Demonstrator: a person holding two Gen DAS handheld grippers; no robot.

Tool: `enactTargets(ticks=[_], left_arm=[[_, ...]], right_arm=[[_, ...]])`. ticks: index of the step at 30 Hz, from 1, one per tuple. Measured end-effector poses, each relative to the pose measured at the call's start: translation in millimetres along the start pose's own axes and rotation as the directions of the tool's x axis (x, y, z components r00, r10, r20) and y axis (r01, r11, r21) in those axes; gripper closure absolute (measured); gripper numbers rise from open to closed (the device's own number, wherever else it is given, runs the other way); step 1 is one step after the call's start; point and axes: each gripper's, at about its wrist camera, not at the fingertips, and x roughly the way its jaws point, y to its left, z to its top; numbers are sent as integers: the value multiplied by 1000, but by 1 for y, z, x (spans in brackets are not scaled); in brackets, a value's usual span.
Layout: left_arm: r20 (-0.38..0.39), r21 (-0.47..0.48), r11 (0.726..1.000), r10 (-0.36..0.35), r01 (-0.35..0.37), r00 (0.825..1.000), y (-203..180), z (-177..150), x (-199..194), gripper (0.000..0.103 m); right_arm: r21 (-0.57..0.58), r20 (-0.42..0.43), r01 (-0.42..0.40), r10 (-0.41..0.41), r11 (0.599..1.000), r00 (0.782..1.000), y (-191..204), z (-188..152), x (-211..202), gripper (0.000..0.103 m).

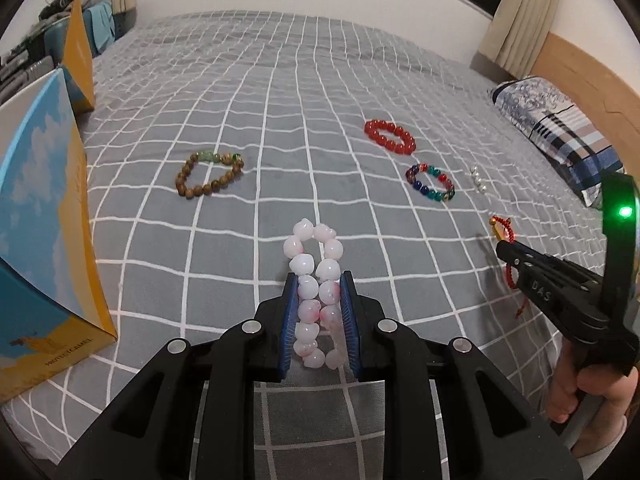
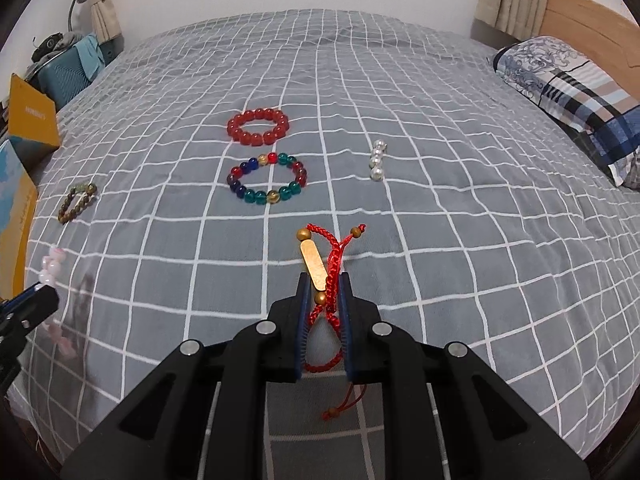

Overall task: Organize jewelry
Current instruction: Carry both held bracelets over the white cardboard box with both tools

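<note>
Showing only leftward: blue-and-yellow box [image 1: 44,216] (brown bead bracelet [image 1: 208,174] nearby).

Your left gripper [image 1: 319,280] points forward and steeply down, its blue pads [image 1: 291,320] pressed in from both sides on what it holds, jaws only a little apart. Your right gripper [image 2: 324,284] tilts down about the same, jaws nearly together and clamped too. In the left wrist view the right gripper [image 1: 505,250] sits at the far right, tip aimed left, with your hand [image 1: 576,396] wrapped around its handle (a pale cuff shows below).
</note>
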Motion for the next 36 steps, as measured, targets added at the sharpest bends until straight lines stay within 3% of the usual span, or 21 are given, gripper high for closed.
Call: enactTargets(ticks=[19,28,36], left_arm=[[95,38,998,48,-52,994,-2,32,-43,83],[160,13,997,70,-73,985,25,55,-85,83],[204,-33,990,139,-136,969,64,68,-127,83]], right_arm=[[1,65,31,-31,1000,997,16,33,-28,90],[-39,98,17,-13,999,995,48,64,-49,90],[-89,122,-5,16,996,992,92,80,-68,90]])
